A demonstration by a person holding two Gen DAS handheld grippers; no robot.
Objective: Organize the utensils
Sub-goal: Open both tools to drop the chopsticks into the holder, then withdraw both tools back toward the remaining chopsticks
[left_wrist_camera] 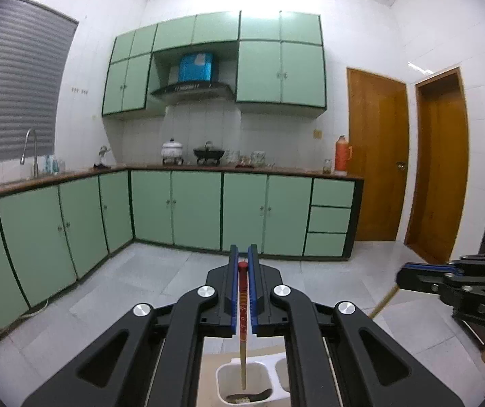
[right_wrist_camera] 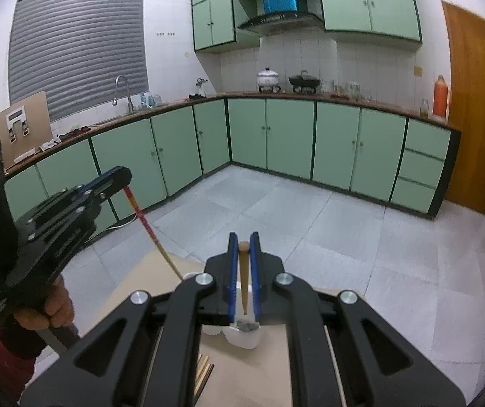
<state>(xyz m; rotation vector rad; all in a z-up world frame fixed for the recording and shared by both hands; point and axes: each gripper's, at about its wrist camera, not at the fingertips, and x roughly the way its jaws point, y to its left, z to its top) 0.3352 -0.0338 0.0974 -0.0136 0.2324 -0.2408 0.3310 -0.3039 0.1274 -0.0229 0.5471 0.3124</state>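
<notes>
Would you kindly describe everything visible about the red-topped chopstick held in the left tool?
The red-topped chopstick is slender: a red rounded cap, a red band with small gold marks, then a pale wood-coloured shaft. The left tool is shut on its upper end between blue pads. It hangs nearly upright, its lower end inside a compartment of the white holder, where a dark item also lies. Whether its tip touches the bottom cannot be told.

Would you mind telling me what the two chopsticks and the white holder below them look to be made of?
The red-topped chopstick looks like bamboo or wood: glossy red painted top, bare tan shaft. The plain chopstick seems unpainted wood or bamboo, matte tan all over. The white utensil holder is probably plastic: thin, slightly translucent walls with rounded corners.
</notes>
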